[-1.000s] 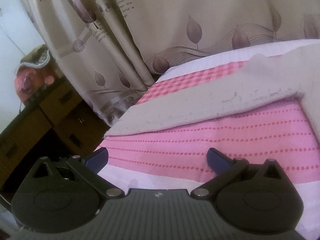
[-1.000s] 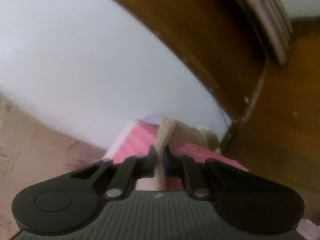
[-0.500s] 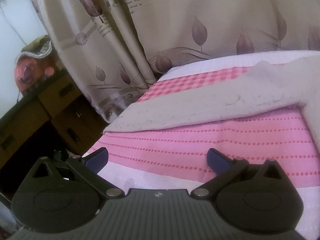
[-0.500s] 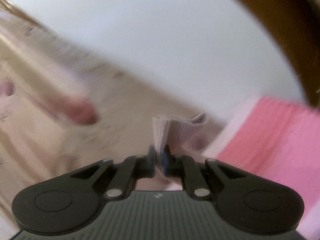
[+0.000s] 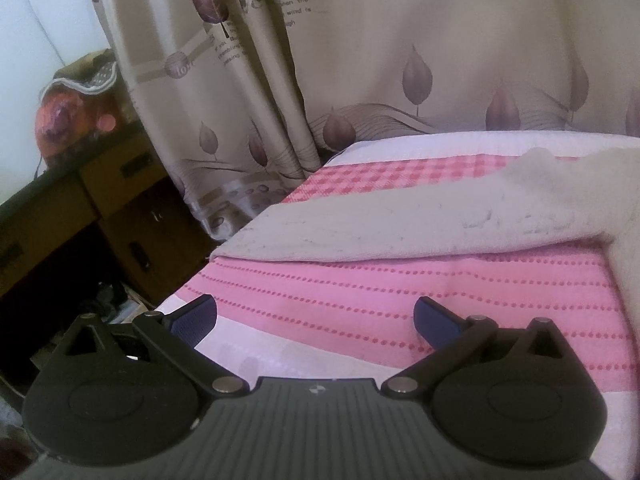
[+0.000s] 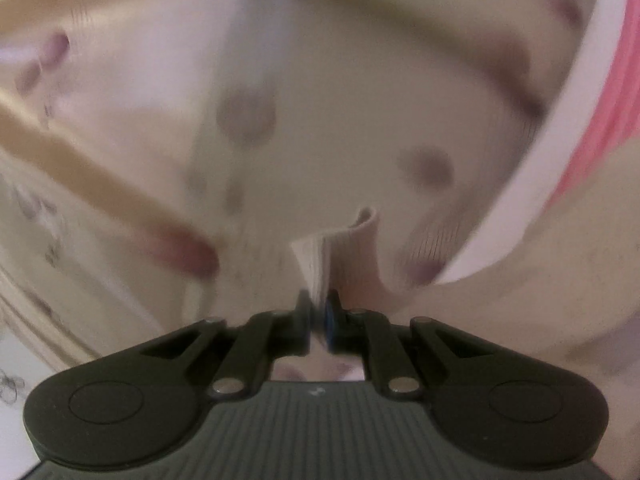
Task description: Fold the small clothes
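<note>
One beige garment [image 5: 400,224], lint-flecked; edge folded over.

The curtain [image 5: 360,60] bears printed words, among them "love" and "when the".

Your left tongs [image 5: 316,318] sit over the near edge of the bed [image 5: 360,304], spread wide with nothing between. The garment [image 5: 400,224] lies across the bed beyond them, running left to right. The curtain [image 5: 360,60] hangs behind the bed. A cabinet [image 5: 100,208] stands left of the bed. Your right tongs [image 6: 319,312] pinch the garment's edge [image 6: 336,256], curtain behind.
</note>
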The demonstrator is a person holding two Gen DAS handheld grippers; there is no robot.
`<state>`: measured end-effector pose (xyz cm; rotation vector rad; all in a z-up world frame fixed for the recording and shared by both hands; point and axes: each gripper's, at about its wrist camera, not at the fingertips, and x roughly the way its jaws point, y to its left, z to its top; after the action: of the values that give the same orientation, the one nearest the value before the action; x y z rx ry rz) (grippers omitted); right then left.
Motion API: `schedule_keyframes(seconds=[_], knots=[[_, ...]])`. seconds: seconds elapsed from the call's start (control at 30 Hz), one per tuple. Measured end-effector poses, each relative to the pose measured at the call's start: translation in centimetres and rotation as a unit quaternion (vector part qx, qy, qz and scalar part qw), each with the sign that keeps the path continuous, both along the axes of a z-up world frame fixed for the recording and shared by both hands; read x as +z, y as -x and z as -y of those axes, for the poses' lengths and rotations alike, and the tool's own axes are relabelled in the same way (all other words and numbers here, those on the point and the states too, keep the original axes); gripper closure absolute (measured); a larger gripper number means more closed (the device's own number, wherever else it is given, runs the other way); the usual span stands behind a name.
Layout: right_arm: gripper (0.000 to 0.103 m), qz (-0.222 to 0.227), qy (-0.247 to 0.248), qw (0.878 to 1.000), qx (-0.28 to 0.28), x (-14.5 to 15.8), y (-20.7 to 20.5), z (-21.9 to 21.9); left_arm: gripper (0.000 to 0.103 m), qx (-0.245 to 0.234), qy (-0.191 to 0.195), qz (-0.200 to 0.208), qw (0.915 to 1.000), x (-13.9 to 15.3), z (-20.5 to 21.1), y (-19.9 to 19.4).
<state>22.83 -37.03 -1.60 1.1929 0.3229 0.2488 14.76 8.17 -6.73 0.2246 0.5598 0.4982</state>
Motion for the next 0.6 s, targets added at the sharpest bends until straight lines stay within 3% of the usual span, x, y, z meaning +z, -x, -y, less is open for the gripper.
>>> schedule_keyframes(seconds=[0.2,0.43,0.5,0.57,0.6], knots=[[0.096,-0.044,0.006,0.998,0.042,-3.3,-2.7,-7.9,0.000,-0.001,0.013,0.017,0.9998,0.2,-0.3,0.5],[0.092,-0.083,0.040,0.991,0.098,-6.9,-3.9,-13.0,0.000,0.001,0.030,0.030,0.9991,0.5,-0.8,0.7],[0.086,-0.093,0.041,0.986,0.133,-8.0,-3.8,-13.8,0.000,0.002,0.033,0.029,0.9990,0.5,-0.9,0.7],[0.058,-0.099,0.070,0.979,0.162,-8.1,-2.6,-14.3,0.000,0.002,0.039,0.024,0.9990,0.5,-1.0,0.5],[0.053,-0.092,0.081,0.979,0.165,-7.9,-2.0,-14.3,0.000,0.002,0.040,0.020,0.9990,0.4,-0.9,0.3]])
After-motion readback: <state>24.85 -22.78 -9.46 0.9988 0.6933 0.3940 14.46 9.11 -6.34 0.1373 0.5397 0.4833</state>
